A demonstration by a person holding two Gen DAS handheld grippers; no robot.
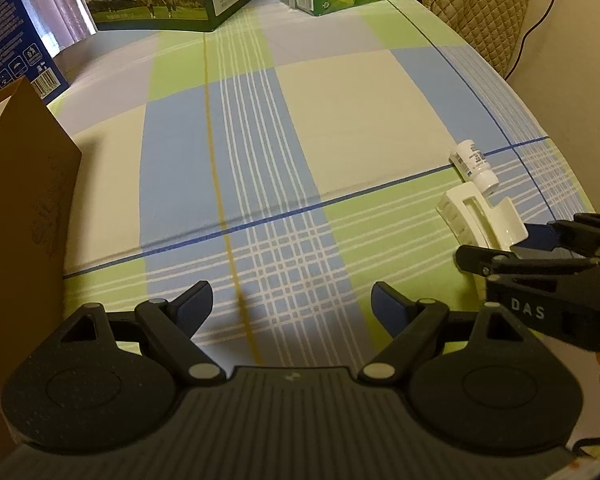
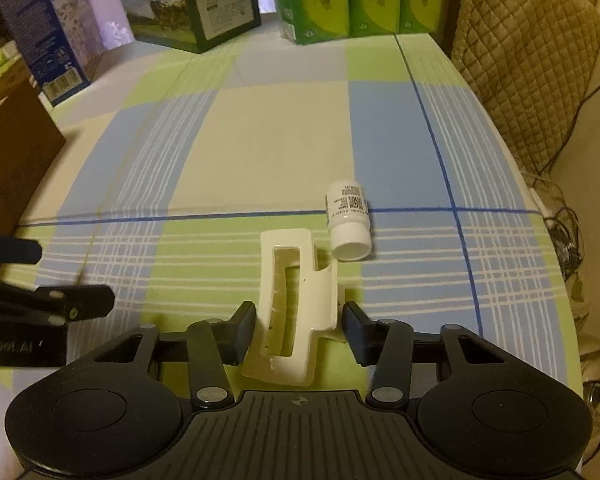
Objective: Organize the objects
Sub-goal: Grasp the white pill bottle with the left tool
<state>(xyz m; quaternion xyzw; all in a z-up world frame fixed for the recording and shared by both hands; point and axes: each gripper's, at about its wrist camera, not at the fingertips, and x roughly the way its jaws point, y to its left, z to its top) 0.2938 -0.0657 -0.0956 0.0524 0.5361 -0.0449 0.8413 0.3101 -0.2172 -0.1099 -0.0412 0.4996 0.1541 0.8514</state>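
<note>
Straddling hair clip [image 2: 296, 312] lower centre | right tongs [image 2: 300, 330] wide, pads flanking its lengthwise axis | left tongs [image 1: 292, 306] wide, empty, farther | bottle [image 2: 348, 220] just beyond

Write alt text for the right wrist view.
The right claw brackets a cream hair clip lying on a plaid cloth, jaws open either side of it. A small white bottle lies just beyond, and the left claw enters at the left.
</note>
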